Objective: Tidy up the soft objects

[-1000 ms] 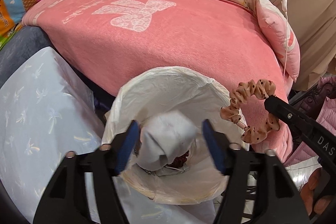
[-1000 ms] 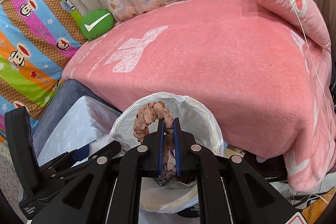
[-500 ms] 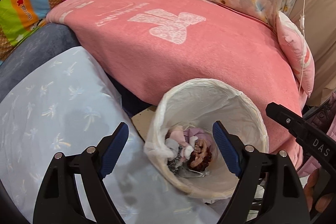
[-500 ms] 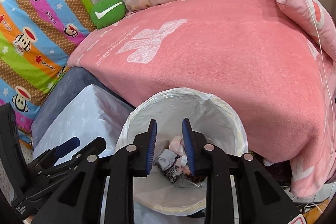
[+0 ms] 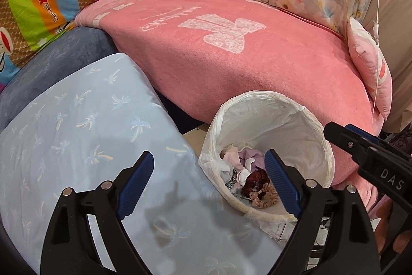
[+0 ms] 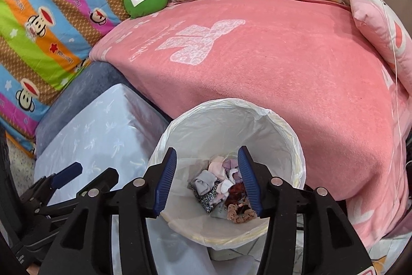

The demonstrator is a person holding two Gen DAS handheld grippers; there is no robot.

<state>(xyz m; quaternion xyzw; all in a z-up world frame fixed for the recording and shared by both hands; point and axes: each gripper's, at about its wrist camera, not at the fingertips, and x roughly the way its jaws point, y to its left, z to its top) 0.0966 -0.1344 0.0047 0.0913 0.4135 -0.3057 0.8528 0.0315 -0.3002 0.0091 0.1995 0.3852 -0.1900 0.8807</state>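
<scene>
2 grippers, left gripper point(image 5: 208, 182) and right gripper point(image 6: 207, 179), tilt downward, jaws opening, empty.

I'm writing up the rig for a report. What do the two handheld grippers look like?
Both match: the left gripper and right gripper have black plastic arms with silver rivets and ribbed blue pads on the inner faces of the fingers. The right one's side, in the left view, carries white letters "DAS". No cables or sleeves are visible.
</scene>
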